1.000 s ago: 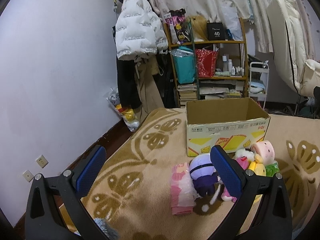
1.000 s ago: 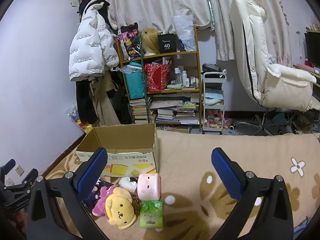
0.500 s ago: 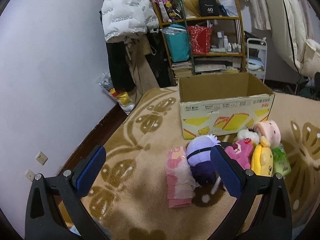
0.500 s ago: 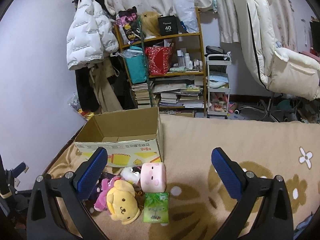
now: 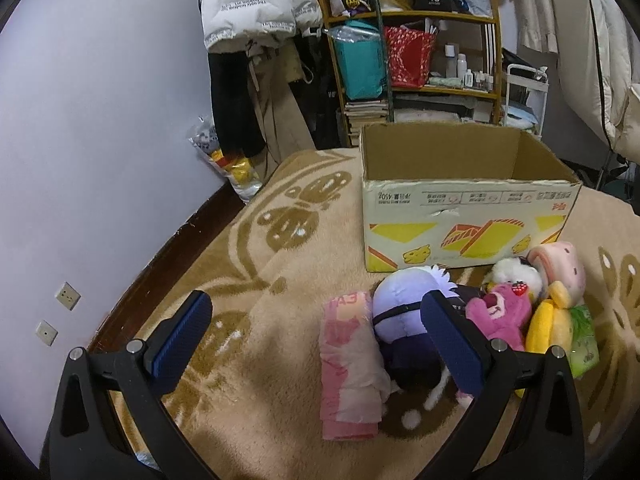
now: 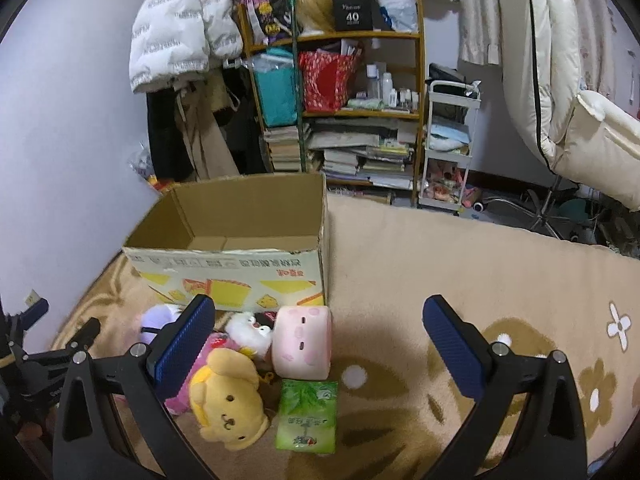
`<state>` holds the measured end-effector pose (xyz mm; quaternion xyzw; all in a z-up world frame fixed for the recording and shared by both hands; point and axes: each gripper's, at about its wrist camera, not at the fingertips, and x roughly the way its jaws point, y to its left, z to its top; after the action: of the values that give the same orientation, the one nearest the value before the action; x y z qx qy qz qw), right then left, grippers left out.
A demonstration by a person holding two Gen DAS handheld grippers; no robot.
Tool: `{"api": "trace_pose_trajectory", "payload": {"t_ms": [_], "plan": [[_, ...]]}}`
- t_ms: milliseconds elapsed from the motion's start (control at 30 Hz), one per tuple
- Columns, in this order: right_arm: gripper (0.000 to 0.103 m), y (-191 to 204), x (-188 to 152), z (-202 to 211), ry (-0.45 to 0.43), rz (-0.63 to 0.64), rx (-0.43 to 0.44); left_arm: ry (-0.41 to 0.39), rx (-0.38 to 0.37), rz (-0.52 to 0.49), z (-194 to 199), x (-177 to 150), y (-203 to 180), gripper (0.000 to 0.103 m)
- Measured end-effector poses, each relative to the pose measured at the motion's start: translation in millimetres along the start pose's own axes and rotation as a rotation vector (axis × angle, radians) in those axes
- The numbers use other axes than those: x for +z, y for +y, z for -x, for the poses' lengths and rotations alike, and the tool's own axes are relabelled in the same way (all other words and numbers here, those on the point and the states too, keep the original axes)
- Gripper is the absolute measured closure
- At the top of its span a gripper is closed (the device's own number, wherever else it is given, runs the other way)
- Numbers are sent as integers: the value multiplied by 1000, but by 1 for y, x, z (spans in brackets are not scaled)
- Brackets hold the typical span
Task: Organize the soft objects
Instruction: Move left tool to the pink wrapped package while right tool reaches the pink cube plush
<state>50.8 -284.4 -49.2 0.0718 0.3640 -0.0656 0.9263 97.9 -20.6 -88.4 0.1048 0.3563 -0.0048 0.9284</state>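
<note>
An open, empty cardboard box point(image 5: 468, 224) point(image 6: 240, 268) stands on the carpet. In front of it lie soft things: a rolled pink cloth point(image 5: 348, 364), a purple plush point(image 5: 404, 312), a magenta plush point(image 5: 500, 316), a white plush point(image 6: 248, 330), a yellow dog plush point(image 6: 228, 400), a pink cube plush point(image 6: 303, 340) and a green tissue pack point(image 6: 307, 414). My left gripper point(image 5: 316, 340) is open above the carpet, just left of the pink cloth. My right gripper point(image 6: 318, 350) is open above the pink cube. Both are empty.
A cluttered wooden shelf point(image 6: 340, 92) and hanging coats point(image 5: 248, 40) stand behind the box by the wall. A white cart point(image 6: 448, 148) and a cream recliner point(image 6: 576, 100) are at the right. The left gripper also shows in the right wrist view point(image 6: 44, 352).
Both grippers have tilted down and moved closer to the plush pile and box. Nothing was picked up; both stay open.
</note>
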Motion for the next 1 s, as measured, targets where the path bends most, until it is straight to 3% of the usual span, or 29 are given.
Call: {"api": "trace_pose_trajectory", "payload": {"t_ms": [433,833,1000], "plan": [[0,18,-3,-76,139,139,-9,102,-46,-3,-43,-2,-4,0],[0,11,-6,-118,243,140,-40,219,-109,104,-73,-11,9,0],[2,5,-7,-122,243,125,-78,229,-88,102,-75,-13,7,0]]}}
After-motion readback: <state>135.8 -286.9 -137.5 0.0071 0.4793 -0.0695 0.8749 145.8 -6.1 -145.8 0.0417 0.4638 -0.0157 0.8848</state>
